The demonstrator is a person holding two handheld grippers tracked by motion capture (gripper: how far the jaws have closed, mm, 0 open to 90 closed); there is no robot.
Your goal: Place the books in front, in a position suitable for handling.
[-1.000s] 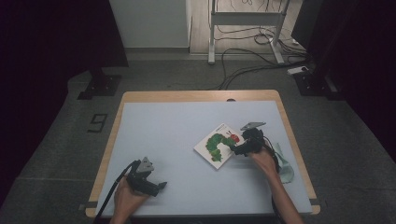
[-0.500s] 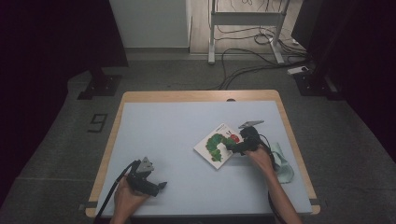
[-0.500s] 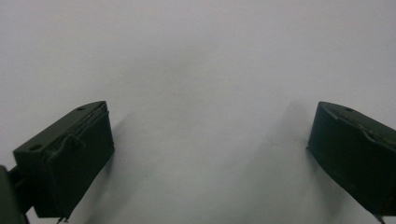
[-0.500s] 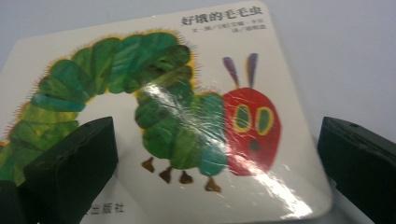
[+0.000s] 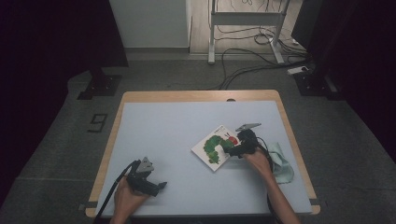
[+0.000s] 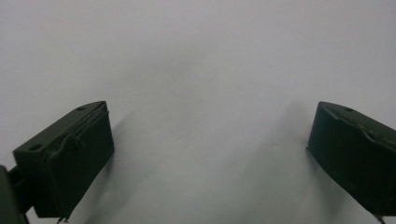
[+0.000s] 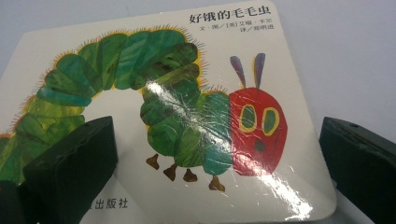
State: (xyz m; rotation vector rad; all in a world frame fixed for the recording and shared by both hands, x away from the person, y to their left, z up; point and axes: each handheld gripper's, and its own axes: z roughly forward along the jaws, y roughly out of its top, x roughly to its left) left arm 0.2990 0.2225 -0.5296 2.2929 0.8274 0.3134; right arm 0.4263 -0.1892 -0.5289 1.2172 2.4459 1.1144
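Glossy white board book (image 7: 177,116) with a green caterpillar, red face and Chinese title lies flat on the right of your pale grey tabletop (image 5: 177,135), your right gripper (image 5: 237,148) poised over its corner with jaws spread, your left gripper (image 5: 159,185) also spread over bare table.

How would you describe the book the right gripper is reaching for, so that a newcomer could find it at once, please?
On the pale blue table, look right of centre, just ahead of the right gripper. The book lies flat and skewed there, white with a green caterpillar and a red face. The plain mint cloth beside it has no picture.
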